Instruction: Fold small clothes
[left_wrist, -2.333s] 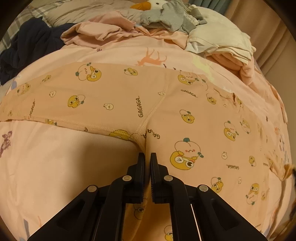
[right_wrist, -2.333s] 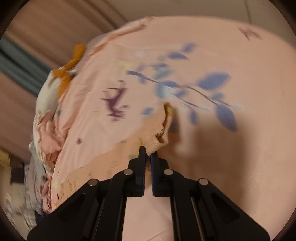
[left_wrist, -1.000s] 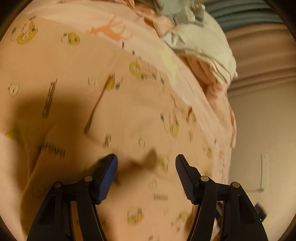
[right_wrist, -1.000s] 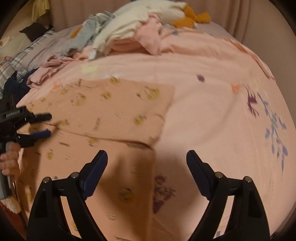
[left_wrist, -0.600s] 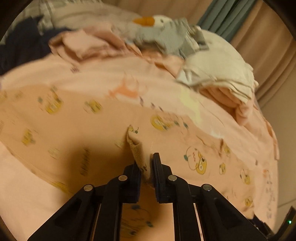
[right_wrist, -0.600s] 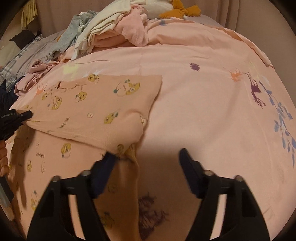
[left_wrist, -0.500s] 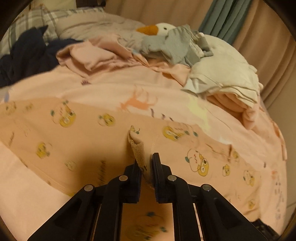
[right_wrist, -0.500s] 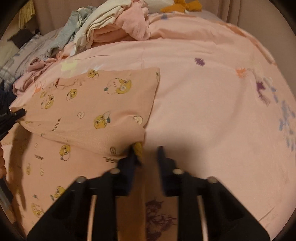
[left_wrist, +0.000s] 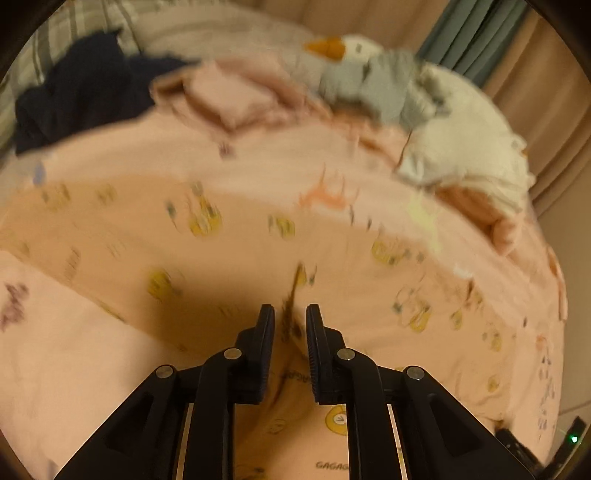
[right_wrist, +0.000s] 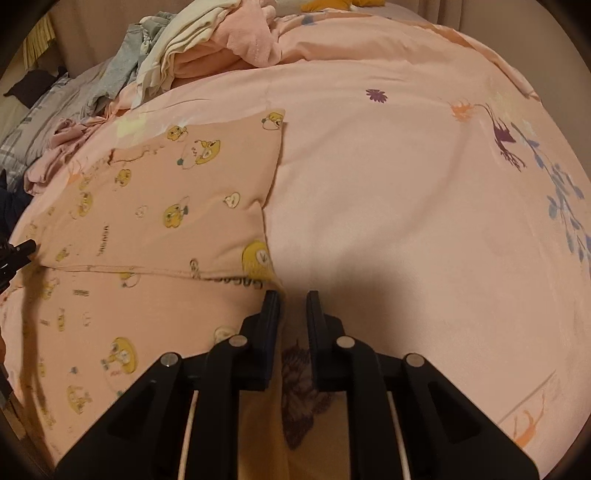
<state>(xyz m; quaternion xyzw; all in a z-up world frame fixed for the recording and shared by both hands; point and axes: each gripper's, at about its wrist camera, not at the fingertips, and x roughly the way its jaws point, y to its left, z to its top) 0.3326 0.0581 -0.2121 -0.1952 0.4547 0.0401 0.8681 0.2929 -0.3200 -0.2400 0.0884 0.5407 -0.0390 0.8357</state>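
Left wrist view: your left gripper (left_wrist: 290, 317) jaws stand narrow, a ridge of the peach cotton garment with yellow cartoon prints (left_wrist: 229, 251) pinched between them.

Right wrist view: your right gripper (right_wrist: 292, 304) jaws stand narrow at the garment's folded corner just left; whether cloth is caught, I cannot tell. One fold lies done; more remain, I judge.

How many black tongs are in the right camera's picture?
2. The right black tongs are bottom middle, beside the folded peach duck-print garment; the left black tongs peek in at the left edge.

Pink printed bedspread (right_wrist: 388, 192), beige curtains (left_wrist: 546, 107), teal curtain (left_wrist: 476, 40), warm dim light
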